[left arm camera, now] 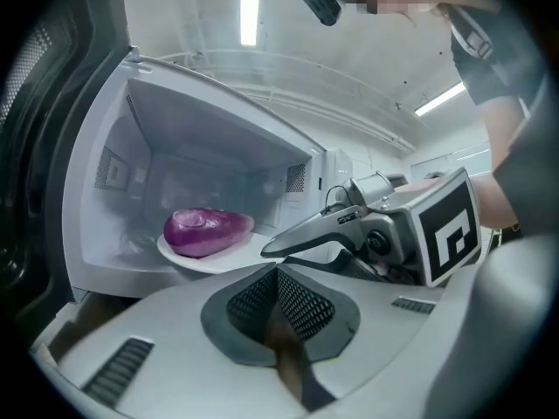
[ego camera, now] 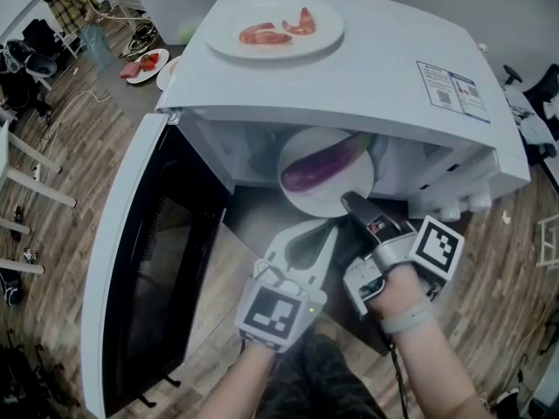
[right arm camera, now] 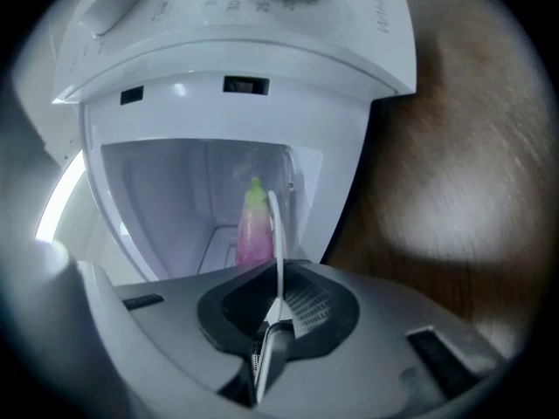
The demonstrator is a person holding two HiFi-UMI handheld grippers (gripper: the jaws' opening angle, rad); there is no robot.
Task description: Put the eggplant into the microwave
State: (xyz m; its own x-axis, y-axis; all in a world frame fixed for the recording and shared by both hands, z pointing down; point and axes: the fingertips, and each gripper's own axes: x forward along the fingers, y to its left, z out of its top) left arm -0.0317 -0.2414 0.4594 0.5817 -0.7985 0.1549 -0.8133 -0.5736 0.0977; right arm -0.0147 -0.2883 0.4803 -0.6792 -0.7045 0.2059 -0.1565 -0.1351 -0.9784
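A purple eggplant (ego camera: pixel 325 166) with a green stem lies on a white plate (ego camera: pixel 325 201) at the mouth of the open microwave (ego camera: pixel 376 68). My right gripper (ego camera: pixel 354 203) is shut on the plate's near rim. In the right gripper view the plate (right arm camera: pixel 278 230) shows edge-on between the jaws of my right gripper (right arm camera: pixel 275 308), with the eggplant (right arm camera: pixel 253 230) behind it. My left gripper (ego camera: pixel 330 227) hangs just below the plate, shut on nothing. The left gripper view shows the eggplant (left arm camera: pixel 205 230) and plate (left arm camera: pixel 214 260) low in the cavity. I cannot tell whether the plate rests on the cavity floor.
The microwave door (ego camera: pixel 140 269) stands wide open at the left. A plate of red food (ego camera: pixel 275 29) sits on top of the microwave, and another one (ego camera: pixel 144 64) lies behind at the left. Control knobs (ego camera: pixel 463 206) are at the right front. White furniture legs (ego camera: pixel 26 173) stand far left.
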